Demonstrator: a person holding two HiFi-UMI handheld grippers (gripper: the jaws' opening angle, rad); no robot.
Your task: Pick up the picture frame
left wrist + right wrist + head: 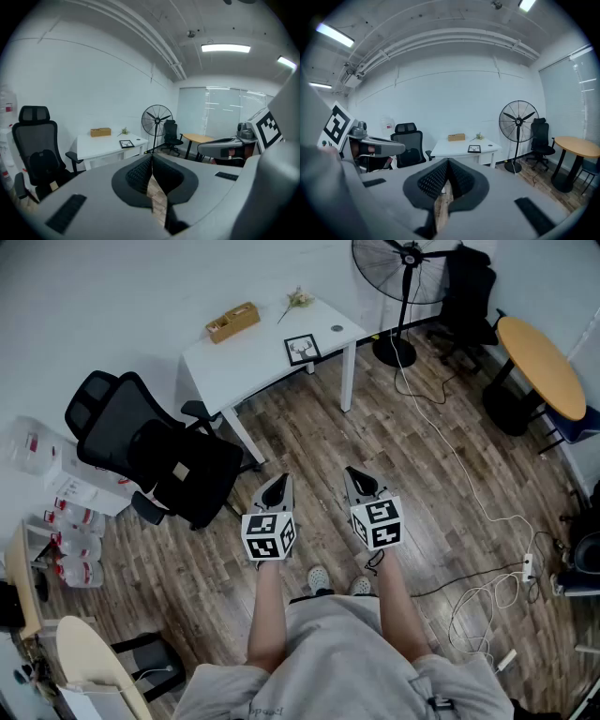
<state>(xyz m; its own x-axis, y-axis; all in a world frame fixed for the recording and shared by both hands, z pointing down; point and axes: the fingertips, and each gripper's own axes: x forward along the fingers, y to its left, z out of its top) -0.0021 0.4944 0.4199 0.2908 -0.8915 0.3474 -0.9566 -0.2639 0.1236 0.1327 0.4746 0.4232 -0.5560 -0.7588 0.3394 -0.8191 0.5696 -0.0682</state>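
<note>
A small black picture frame (302, 349) lies flat on the white table (253, 357) near its front right edge; it also shows in the left gripper view (126, 144) and the right gripper view (474, 149). Both grippers hang over the wooden floor, well short of the table. The left gripper (279, 486) is shut, jaws meeting with nothing between them (151, 161). The right gripper (358, 478) is shut and empty too (447, 165). Each points slightly downward toward the table.
A wooden box (232, 322) and a small dried sprig (296, 301) sit on the table's far side. A black office chair (155, 456) stands left of it, a standing fan (408, 273) to its right, cables (469, 484) trail on the floor, a round table (542, 367) far right.
</note>
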